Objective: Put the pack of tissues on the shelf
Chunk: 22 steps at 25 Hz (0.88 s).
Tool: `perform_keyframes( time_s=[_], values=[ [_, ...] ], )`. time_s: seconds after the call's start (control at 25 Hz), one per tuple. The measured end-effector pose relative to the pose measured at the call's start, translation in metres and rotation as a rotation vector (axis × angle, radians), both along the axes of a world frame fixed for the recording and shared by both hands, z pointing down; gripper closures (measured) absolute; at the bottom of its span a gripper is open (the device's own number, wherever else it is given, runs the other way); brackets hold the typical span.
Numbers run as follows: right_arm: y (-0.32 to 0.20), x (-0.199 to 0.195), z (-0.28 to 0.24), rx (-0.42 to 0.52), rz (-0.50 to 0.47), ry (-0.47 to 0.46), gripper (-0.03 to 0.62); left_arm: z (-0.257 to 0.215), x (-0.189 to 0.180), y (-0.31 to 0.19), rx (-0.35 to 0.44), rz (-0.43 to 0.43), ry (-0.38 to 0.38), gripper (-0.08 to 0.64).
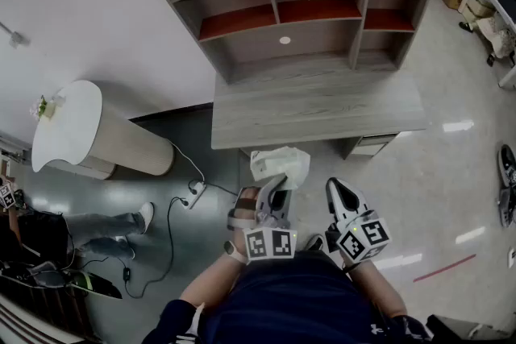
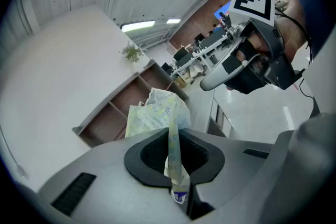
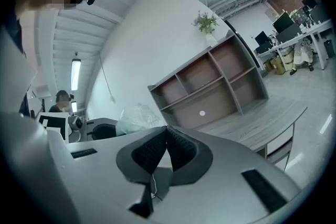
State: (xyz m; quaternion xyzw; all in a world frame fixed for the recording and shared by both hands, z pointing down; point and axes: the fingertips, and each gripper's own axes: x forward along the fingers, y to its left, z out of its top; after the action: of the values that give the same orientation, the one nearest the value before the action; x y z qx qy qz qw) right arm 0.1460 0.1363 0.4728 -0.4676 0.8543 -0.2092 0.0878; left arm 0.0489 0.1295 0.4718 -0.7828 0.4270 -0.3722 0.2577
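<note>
Tissue pack (image 1: 280, 165) is held in the air by a flap of its wrapper, on which the left tongs (image 1: 276, 189) are pinched nearly shut, just before the near edge of the counter (image 1: 322, 105) and well short of the shelf (image 1: 314, 12); the right tongs (image 1: 337, 191) are closed on nothing beside it. Carrying is judged to be in hand, and the pack must next be brought forward and raised into a compartment before release. A pale print is seen on the wrapper, but no wording can be read.
</note>
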Motion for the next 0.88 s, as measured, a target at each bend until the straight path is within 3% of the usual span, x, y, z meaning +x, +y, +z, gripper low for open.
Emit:
perform_keyframes(
  time_s=[0.24,0.6,0.88],
  values=[
    [0.023,-0.008,-0.007,-0.015,0.007,0.014,0.581,-0.01,-0.005,0.023,0.023,0.003,-0.006,0.525],
    [0.029,-0.046,-0.016,-0.007,0.009,0.07,0.581,-0.011,-0.053,0.025,0.028,-0.015,0.064,0.525],
    [0.024,-0.071,-0.031,0.022,0.056,0.078,0.581,-0.021,-0.084,0.022,0.069,0.002,0.058,0.525]
  ],
)
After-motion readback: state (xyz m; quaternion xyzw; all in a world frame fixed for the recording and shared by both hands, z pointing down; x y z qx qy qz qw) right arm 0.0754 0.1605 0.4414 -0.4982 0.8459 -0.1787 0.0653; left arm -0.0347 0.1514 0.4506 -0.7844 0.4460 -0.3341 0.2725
